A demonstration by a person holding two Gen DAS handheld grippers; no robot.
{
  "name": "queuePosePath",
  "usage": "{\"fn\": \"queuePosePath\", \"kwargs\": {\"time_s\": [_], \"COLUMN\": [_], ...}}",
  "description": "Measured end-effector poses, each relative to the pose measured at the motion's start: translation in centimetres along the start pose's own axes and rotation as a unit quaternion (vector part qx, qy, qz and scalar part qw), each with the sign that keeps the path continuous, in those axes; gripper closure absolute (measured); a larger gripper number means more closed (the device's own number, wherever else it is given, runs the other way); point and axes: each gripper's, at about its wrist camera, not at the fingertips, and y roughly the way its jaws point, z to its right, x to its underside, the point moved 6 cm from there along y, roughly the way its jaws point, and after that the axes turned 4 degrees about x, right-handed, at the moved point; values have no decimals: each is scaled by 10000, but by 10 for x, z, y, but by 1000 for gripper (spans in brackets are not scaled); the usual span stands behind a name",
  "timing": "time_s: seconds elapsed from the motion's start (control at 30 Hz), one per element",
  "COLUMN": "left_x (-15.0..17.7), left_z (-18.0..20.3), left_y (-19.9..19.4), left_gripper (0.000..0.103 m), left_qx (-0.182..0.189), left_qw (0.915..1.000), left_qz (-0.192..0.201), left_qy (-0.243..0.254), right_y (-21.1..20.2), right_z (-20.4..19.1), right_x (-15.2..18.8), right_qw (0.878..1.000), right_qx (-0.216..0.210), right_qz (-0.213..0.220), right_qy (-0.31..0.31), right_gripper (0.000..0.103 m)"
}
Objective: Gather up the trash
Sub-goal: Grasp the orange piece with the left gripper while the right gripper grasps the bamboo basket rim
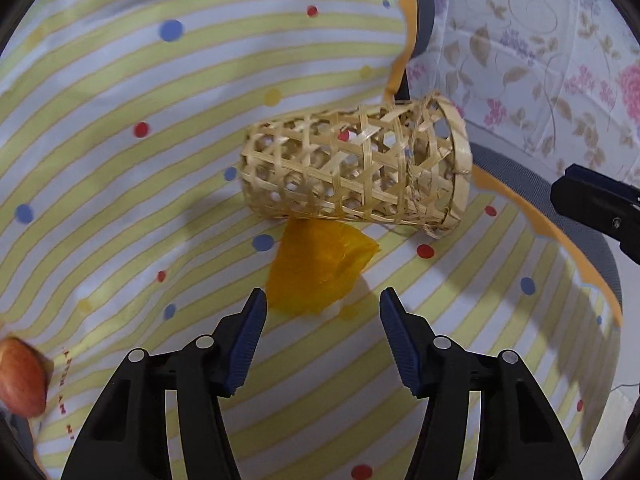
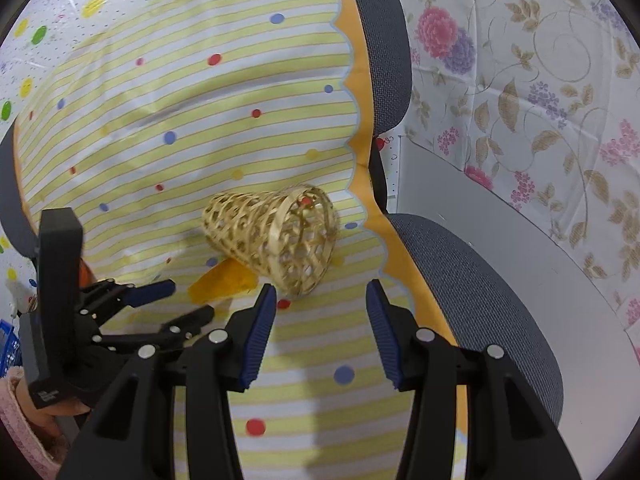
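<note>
Woven basket lies sideways, mouth rightward.

Striped yellow-and-white cloth with coloured dots and an orange scalloped border drapes a grey mesh office chair, ahead of and beneath the gripper. To the right, floral-print sheeting covers the wall. Far left, white dotted sheeting. Light is soft and even.

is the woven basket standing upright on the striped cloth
No, the woven basket lies on its side on the striped cloth, its open rim facing sideways, with the orange peel right beside it.
</note>
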Motion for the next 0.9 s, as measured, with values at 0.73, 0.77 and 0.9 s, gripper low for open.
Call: {"fn": "queuePosePath", "kwargs": {"time_s": [0.73, 0.77, 0.9], "left_x": [30, 31, 26], "left_z": [-26, -32, -43], "left_y": [-76, -85, -98], "left_gripper": [102, 102, 102], "left_qx": [-51, -148, -432], "left_qw": [9963, 9950, 9914], "left_qz": [587, 693, 914], "left_qy": [-622, -701, -827], "right_y": [-1, 1, 8], "right_z": [-13, -15, -26], "right_x": [9, 7, -1], "right_qw": [9997, 9997, 9993], "right_qx": [-221, -260, -356], "right_qz": [-36, -23, 27], "right_qy": [-33, -33, -82], "right_gripper": [56, 56, 56]}}
